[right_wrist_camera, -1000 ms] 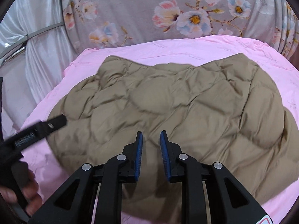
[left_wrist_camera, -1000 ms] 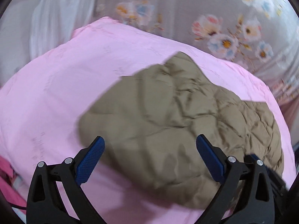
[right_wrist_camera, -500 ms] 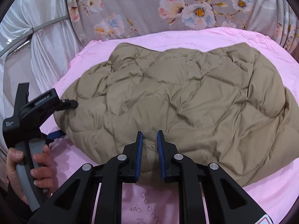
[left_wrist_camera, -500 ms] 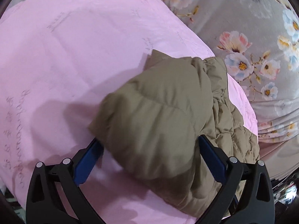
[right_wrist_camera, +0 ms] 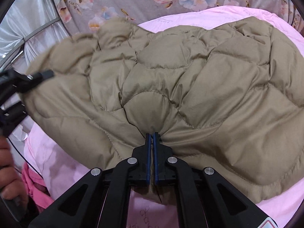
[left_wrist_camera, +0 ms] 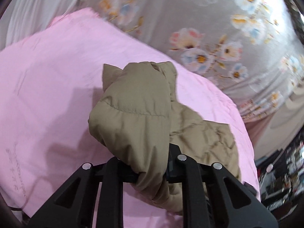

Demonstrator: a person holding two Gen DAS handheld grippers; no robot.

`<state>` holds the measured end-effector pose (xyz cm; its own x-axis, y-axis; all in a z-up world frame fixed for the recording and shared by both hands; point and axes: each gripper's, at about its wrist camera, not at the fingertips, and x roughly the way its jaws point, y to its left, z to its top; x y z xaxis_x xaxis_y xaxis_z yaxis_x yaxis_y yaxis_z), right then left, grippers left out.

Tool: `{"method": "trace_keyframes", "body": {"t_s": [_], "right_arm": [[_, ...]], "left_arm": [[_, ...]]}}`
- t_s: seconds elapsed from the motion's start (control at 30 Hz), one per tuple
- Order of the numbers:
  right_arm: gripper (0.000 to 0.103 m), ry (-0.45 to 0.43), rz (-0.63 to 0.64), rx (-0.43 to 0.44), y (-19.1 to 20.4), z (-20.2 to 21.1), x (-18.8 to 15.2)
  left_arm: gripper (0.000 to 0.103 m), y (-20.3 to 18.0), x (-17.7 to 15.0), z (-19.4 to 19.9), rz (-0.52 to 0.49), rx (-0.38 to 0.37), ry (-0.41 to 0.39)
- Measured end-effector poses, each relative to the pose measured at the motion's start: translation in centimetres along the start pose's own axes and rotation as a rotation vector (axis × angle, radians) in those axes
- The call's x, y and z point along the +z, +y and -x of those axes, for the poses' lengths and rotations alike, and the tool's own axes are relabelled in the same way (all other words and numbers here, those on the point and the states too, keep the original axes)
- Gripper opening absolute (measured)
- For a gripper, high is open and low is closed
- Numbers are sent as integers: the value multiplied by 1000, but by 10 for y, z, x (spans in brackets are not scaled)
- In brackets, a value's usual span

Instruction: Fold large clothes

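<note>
A tan quilted puffer jacket (right_wrist_camera: 190, 87) lies spread on a pink sheet (right_wrist_camera: 199, 17). My right gripper (right_wrist_camera: 152, 138) is shut on the jacket's near edge, pinching a fold between its blue pads. My left gripper (left_wrist_camera: 150, 163) is shut on the jacket's left side and holds a puffy bunch of it (left_wrist_camera: 136, 110) lifted above the sheet (left_wrist_camera: 47, 95); its fingertips are buried in the fabric. The left gripper also shows at the left edge of the right wrist view (right_wrist_camera: 40, 75), with the hand that holds it below.
A grey floral curtain (left_wrist_camera: 209, 28) hangs behind the bed, with white satin drapes (right_wrist_camera: 24, 24) at the left. A bright pink cloth (right_wrist_camera: 36, 186) lies at the bed's near left edge. Dark clutter (left_wrist_camera: 285, 171) stands past the bed's right side.
Both grippers have closed on the jacket. The left one has raised its side off the sheet. The right one has moved forward onto the near edge.
</note>
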<state>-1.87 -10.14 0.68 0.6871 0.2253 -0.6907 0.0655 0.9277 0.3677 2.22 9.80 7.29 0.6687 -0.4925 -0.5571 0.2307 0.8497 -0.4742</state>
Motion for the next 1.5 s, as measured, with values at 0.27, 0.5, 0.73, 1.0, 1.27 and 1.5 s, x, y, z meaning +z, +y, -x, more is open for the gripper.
{"method": "trace_keyframes", "body": {"t_s": [0.27,0.5,0.73,1.0,1.27,1.5], "right_arm": [[0,20,-127,175,-20,-19,13],[0,-86,-195,167,-55,51,-1],[0,-19,-295,162,-95,35,-24],[0,-58,-378,256,-118,54,-33],[5,-131,-419,17,-172,126,-86],[12,-250,-367,-214,-193,171,-88]], "left_arm": [[15,-109,-12,7,-237,-142,1],[15,-174,-22,-17,-355,-184,44],[15,-204,-29,-26,-408,-187,59],[15,-276,-78,-57,-550,-266,195],[16,-309,-127,-117,-588,-268,355],[46,-314,-143,-126,-581,-262,414]]}}
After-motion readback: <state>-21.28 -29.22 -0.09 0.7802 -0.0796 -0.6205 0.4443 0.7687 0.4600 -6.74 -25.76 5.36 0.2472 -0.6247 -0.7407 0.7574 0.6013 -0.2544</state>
